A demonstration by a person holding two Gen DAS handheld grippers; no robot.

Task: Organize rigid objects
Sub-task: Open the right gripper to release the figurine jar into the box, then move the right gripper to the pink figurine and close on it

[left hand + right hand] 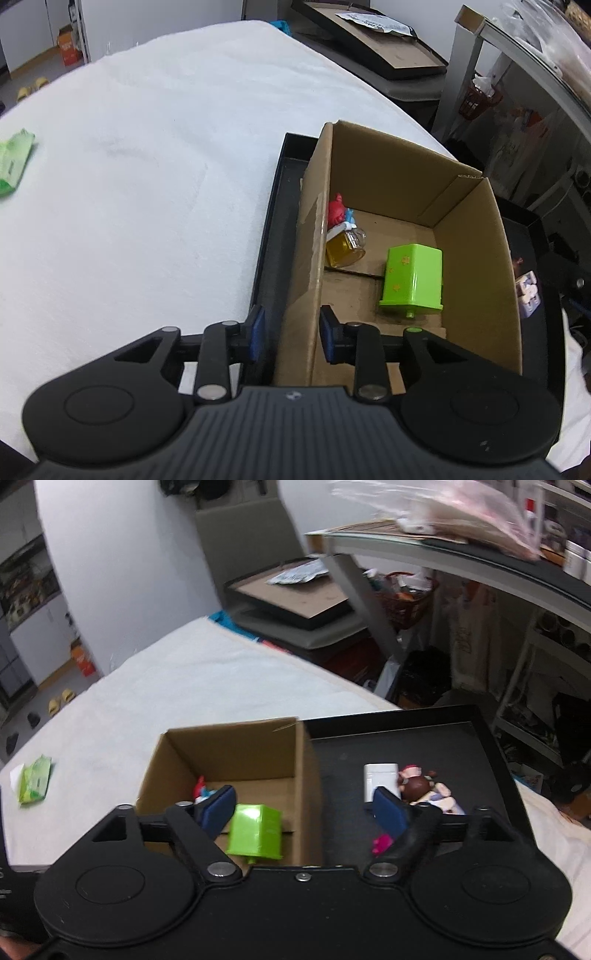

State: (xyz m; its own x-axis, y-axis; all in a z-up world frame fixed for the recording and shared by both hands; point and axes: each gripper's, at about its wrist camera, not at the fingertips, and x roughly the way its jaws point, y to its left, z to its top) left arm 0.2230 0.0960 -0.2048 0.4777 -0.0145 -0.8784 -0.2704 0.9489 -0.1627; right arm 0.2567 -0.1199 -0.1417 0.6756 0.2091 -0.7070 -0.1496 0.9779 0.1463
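Toys are waiting rigid in the black tray as the right tool is hovering spread and empty, doll best pinched across its body.

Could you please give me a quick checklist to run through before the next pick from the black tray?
1. Right gripper jaws wide and empty: ok.
2. Green block lies inside the cardboard box: ok.
3. Left gripper straddles the box's wall, pads not pressing it: ok.
4. Items left on the black tray: doll figure, white block, pink piece: not ok.
5. Clear grip on the doll: cannot tell.
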